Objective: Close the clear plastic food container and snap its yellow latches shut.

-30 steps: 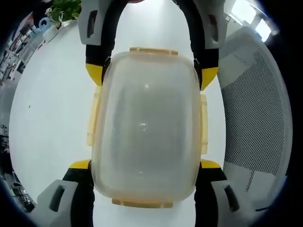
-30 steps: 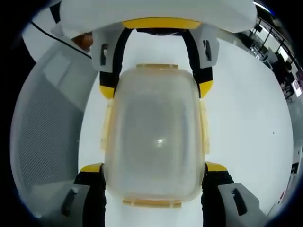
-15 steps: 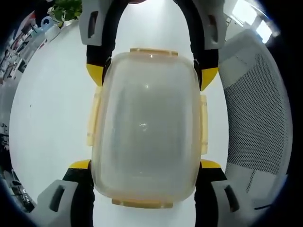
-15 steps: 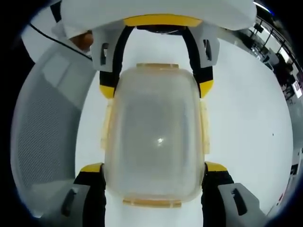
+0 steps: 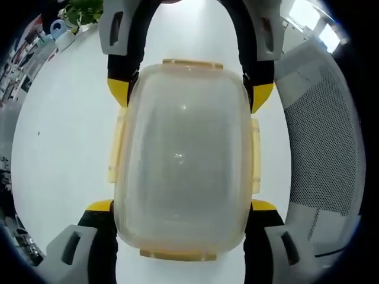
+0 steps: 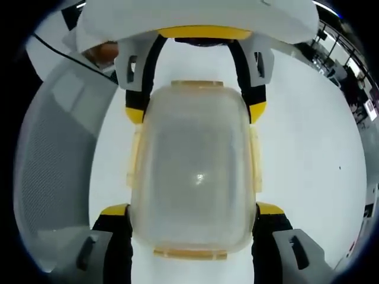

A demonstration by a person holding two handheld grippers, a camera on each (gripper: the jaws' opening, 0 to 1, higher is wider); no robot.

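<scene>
A plain white counter (image 5: pixel 65 136) carries everything. In the left gripper view the clear container (image 5: pixel 183 160) with yellow latches sits on it, between the left gripper (image 5: pixel 180 207) at its near end and the right gripper (image 5: pixel 189 89) at its far end. Well beyond, up and to the left, a green plant (image 5: pixel 83 12) and a few small items too blurred to identify stand at the counter's far edge. In the right gripper view, bare counter (image 6: pixel 308 148) spreads to the right of the container (image 6: pixel 192 177).

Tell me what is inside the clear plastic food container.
Through the cloudy walls of the clear plastic food container nothing shows inside; it looks empty. Its frosted plastic blurs the white table underneath, so small contents cannot be ruled out.
</scene>
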